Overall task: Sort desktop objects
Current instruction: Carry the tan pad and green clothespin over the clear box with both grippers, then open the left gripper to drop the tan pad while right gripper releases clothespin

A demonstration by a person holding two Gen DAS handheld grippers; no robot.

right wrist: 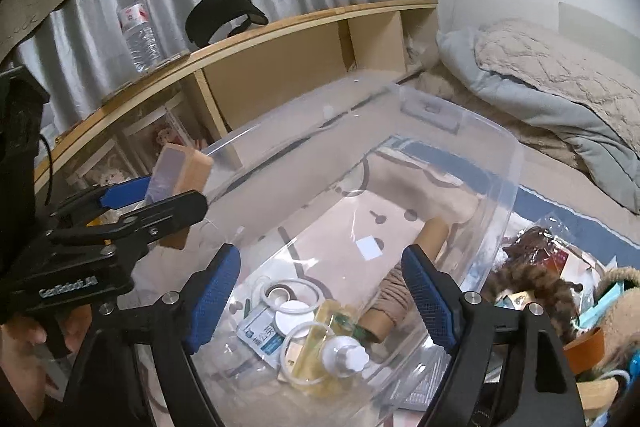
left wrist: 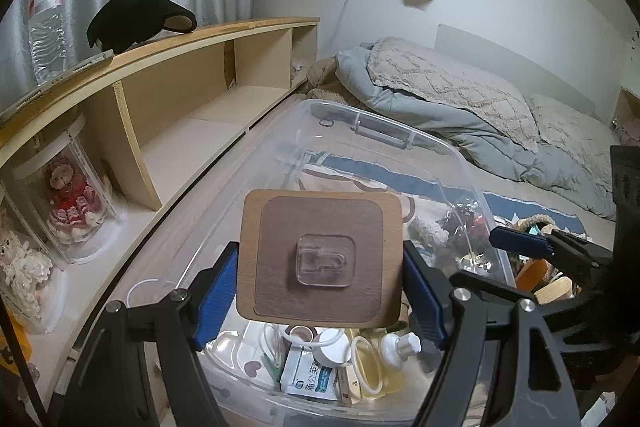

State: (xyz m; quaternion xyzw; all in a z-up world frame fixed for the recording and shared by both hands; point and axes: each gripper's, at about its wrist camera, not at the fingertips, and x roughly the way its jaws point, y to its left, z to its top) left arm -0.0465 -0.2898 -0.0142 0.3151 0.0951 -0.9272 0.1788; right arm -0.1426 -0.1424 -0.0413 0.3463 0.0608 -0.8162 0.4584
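My left gripper [left wrist: 320,287] is shut on a square wooden block [left wrist: 320,257] with a brown pad and a clear adhesive hook on its face, held above the clear plastic bin [left wrist: 452,167]. The block [right wrist: 182,173] and left gripper [right wrist: 154,201] also show in the right wrist view at the bin's left rim. My right gripper [right wrist: 322,297] is open and empty above the bin [right wrist: 516,163]. Its blue tip [left wrist: 520,242] shows at the right of the left wrist view. The bin holds a wipes packet [right wrist: 262,333], white rings, a small bottle [right wrist: 346,357] and a twine spool [right wrist: 394,301].
A wooden shelf [left wrist: 208,39] runs along the left with a black visor [left wrist: 140,17], a water bottle [left wrist: 46,23] and dolls in clear cases [left wrist: 68,195]. A heap of loose items [right wrist: 560,279] lies right of the bin. Bedding [left wrist: 460,99] lies behind.
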